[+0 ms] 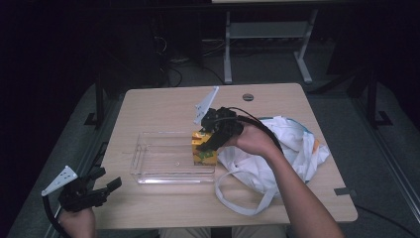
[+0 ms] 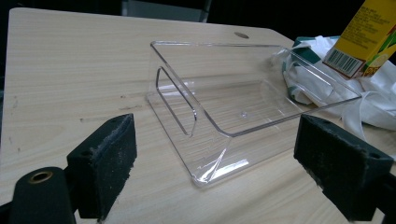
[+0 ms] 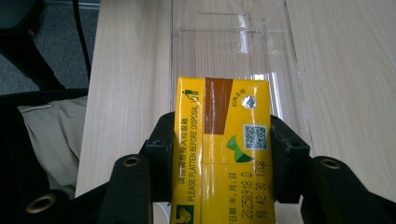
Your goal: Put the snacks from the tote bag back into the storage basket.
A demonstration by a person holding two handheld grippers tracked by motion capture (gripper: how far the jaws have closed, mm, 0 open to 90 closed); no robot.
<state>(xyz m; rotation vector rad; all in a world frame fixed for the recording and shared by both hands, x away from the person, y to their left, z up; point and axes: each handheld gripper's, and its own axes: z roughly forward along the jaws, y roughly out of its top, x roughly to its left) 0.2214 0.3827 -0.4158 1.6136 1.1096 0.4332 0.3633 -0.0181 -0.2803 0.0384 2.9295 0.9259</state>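
Step in hand, as judged: setting the carton into the clear tray. Go left to right.

Left gripper (image 1: 101, 190): it rests at the near left table edge, well apart from the tray (image 1: 148, 171), jaws wide and empty. Its hand (image 1: 77, 220) sits low, jaws pointing toward the tray.

Tray: it lies flat at mid-table, open side up.

Right gripper (image 1: 210, 141): its jaws clamp the yellow drink carton (image 1: 204, 153) by its two narrow sides. The carton sits at the tray's right end, just beside the white bag (image 1: 277, 148). Lower it upright, clear of the tray's wall, and release only once its base rests flat. The right hand (image 1: 252, 139) reaches in from the right, forearm angled across the bag.
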